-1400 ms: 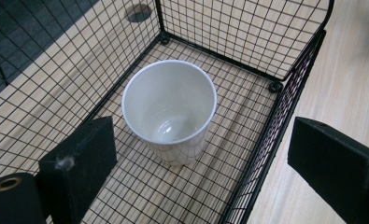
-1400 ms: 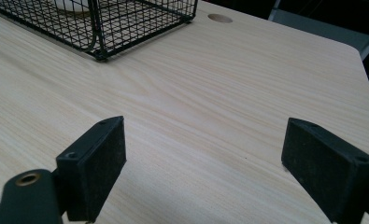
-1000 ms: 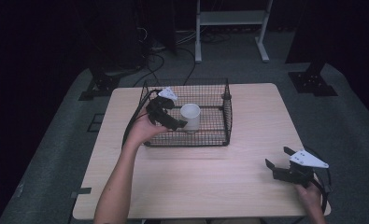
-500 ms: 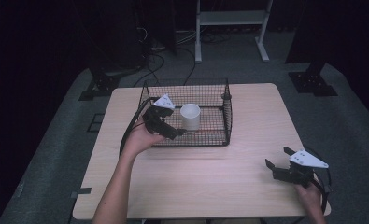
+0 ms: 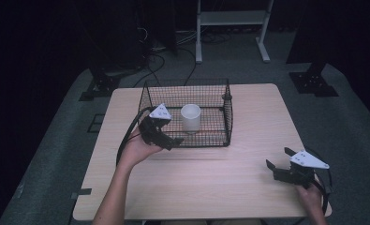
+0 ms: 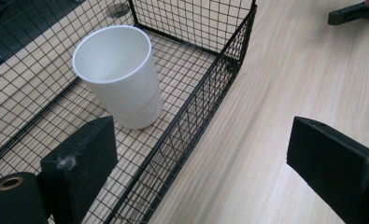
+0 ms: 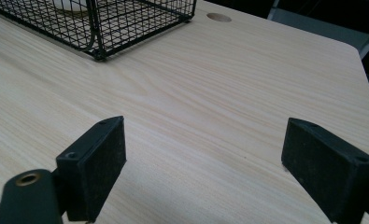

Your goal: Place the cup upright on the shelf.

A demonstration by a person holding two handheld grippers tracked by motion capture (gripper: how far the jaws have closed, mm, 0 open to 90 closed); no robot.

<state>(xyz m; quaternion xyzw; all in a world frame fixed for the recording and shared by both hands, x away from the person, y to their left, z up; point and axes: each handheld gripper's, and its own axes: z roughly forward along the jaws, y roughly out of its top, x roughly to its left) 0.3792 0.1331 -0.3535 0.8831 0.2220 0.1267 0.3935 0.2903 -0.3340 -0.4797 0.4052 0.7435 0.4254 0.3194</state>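
I held my left gripper (image 5: 171, 140) over the wire basket's (image 5: 226, 123) near wall, fingers spread wide. A white cup (image 5: 190, 117) stood inside. My right gripper (image 5: 278, 162) rested low over the worktop (image 5: 229, 173), fingers spread too.

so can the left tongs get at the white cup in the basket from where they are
Probably yes: the left tongs are open at the basket's near edge, the basket has no lid, and the white cup stands upright just inside.
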